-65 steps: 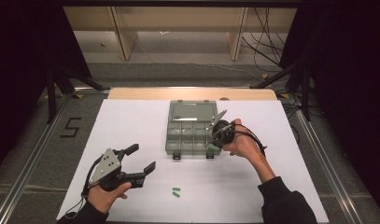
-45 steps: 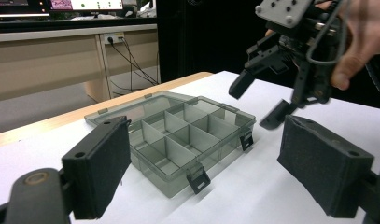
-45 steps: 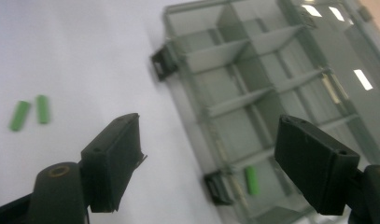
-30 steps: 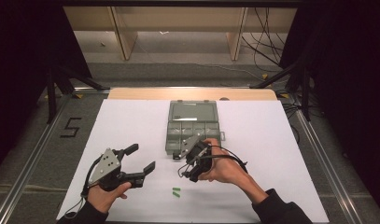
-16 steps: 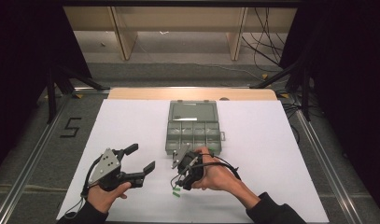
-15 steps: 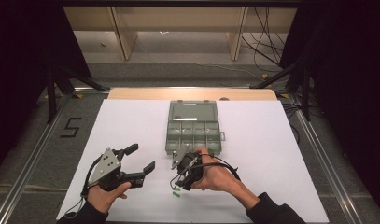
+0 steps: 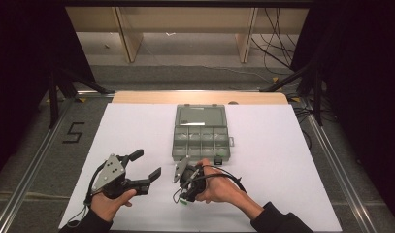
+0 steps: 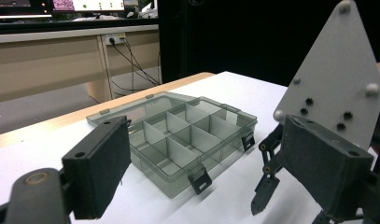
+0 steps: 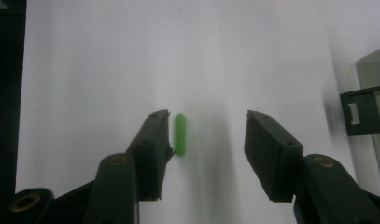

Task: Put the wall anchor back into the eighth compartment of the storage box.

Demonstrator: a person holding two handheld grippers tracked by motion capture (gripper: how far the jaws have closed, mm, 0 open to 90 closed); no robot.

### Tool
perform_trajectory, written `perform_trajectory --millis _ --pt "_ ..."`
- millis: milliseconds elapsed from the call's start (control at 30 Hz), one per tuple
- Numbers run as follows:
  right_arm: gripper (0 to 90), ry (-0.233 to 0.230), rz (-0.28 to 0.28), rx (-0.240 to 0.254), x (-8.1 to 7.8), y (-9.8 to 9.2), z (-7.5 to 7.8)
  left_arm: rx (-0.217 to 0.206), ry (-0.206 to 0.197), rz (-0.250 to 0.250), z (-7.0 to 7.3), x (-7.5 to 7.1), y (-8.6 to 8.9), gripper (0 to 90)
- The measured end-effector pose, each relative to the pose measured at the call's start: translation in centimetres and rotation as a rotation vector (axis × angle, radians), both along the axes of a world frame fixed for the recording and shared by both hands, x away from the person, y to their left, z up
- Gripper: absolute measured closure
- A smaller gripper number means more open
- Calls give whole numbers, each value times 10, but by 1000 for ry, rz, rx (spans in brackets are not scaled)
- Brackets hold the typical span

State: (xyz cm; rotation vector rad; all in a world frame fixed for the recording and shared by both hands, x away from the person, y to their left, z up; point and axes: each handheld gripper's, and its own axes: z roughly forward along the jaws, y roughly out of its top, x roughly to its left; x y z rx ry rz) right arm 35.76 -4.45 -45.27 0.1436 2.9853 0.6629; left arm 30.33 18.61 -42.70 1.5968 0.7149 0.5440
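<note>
Green peg (image 9: 180, 134): small, light, rigid, liable to skid; right tool (image 9: 207, 140), half-open and just closing, straddles it for a grip across its long sides.

The right gripper (image 7: 184, 193) pointed down just in front of the grey box (image 7: 201, 132), its jaws closing, still apart. The left gripper (image 7: 145, 166) hovered left of the box, jaws spread wide.

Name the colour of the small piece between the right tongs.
Bright green piece; right gripper view.
</note>
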Motion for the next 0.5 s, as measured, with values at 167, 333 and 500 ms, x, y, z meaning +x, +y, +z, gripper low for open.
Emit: perform_trajectory --millis 167,333,500 --pt "578 14 9 -20 -1 4 -5 -2 -1 -1 0 0 0 160" --pt "622 22 9 -25 -1 6 -9 -3 0 -1 0 0 0 160" --pt "658 35 11 -28 0 7 -11 0 -1 -3 0 0 -1 160"
